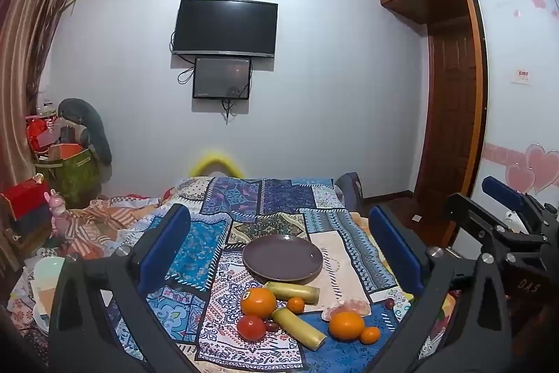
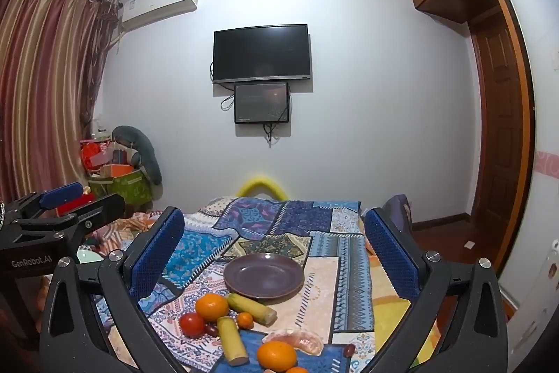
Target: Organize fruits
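An empty purple plate (image 1: pixel 283 257) (image 2: pixel 264 275) lies on the patchwork cloth. In front of it lie two oranges (image 1: pixel 258 302) (image 1: pixel 346 325), two small mandarins (image 1: pixel 296 305), a red tomato (image 1: pixel 251 327) (image 2: pixel 191 324), two yellow-green cane pieces (image 1: pixel 298 327) (image 2: pixel 251 303), dark grapes (image 1: pixel 271 325) and a peeled pink fruit piece (image 1: pixel 349 307) (image 2: pixel 297 341). My left gripper (image 1: pixel 279 247) is open and empty, above and short of the fruit. My right gripper (image 2: pixel 274 254) is open and empty, likewise held back over the fruit.
The patchwork cloth (image 1: pixel 244 208) covers a bed. Clutter, boxes and a pink toy (image 1: pixel 57 215) sit at the left. A wardrobe (image 1: pixel 454 93) stands at the right. Screens (image 1: pixel 225 27) hang on the far wall. The right gripper shows in the left wrist view (image 1: pixel 503 215).
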`<move>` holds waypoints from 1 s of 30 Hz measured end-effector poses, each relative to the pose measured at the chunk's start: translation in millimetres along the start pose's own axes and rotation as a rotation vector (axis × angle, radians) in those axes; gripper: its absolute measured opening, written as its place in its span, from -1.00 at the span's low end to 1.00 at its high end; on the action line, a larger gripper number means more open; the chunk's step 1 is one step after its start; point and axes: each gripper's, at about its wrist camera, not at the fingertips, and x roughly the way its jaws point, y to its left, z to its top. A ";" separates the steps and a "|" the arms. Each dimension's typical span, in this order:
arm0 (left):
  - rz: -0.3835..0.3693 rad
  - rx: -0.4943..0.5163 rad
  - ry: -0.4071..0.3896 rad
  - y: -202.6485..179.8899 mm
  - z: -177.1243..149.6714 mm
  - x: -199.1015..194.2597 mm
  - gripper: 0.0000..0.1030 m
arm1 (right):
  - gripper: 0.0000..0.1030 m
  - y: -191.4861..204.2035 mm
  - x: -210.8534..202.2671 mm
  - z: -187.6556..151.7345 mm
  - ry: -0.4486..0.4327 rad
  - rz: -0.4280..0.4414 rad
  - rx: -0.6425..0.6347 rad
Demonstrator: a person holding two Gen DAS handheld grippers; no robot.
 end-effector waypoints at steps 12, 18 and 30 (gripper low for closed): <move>0.002 0.004 -0.008 1.0 1.3 -0.3 1.00 | 1.00 1.3 -0.1 -5.1 0.000 -0.001 0.006; 0.002 0.004 -0.008 0.3 1.6 -0.2 1.00 | 1.00 2.1 0.5 -6.3 0.008 -0.003 0.010; 0.001 0.004 -0.008 0.5 1.6 -0.7 1.00 | 1.00 1.8 1.0 -3.9 0.016 -0.003 0.018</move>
